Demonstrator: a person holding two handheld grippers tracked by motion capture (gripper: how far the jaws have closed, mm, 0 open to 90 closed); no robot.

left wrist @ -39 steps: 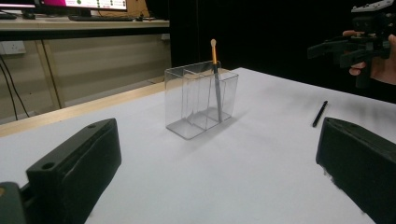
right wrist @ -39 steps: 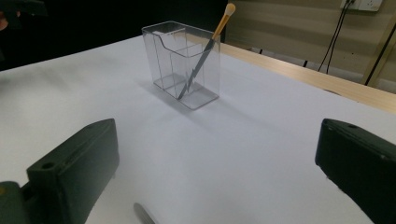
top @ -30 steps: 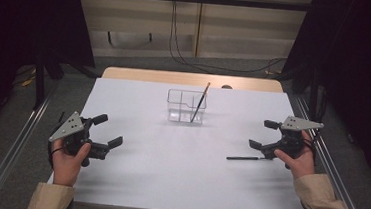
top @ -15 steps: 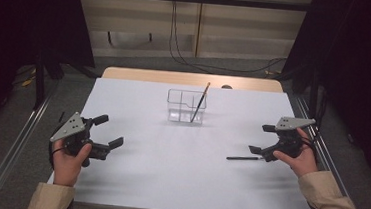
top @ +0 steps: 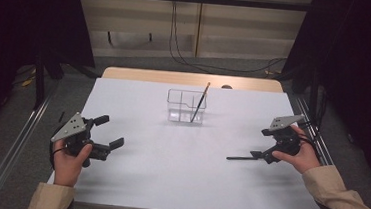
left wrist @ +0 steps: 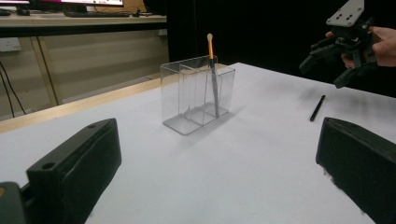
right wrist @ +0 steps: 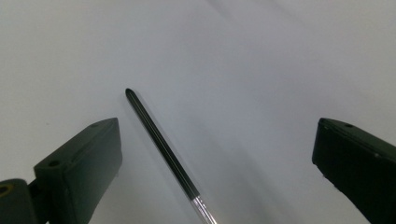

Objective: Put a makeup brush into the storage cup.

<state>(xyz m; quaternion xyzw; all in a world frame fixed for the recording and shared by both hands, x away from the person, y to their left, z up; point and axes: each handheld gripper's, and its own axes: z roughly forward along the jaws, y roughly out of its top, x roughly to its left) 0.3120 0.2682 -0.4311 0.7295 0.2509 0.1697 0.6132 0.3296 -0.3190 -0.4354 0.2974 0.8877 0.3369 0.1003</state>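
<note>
Right gripper (top: 265, 144) released, jaws wide, poised over slim black pen (right wrist: 161, 149) lying on white desk (top: 168, 173). Left gripper (top: 106, 132) released, holding nothing.

Clear organizer (top: 186, 106) holds an orange-tipped brush (top: 200, 101).

In the right gripper view the black pen (right wrist: 161, 148) runs off the bottom edge, so its silver end is cut short, and both jaws of the right tongs (right wrist: 215, 172) are clipped by the lower corners. In the high view the same pen (top: 242, 157) has its near end hidden beneath those tongs (top: 269, 144), and whether it touches a jaw is too small to tell. In the left gripper view the jaws of the left tongs (left wrist: 215, 172) are likewise cut by the frame's bottom edge.
</note>
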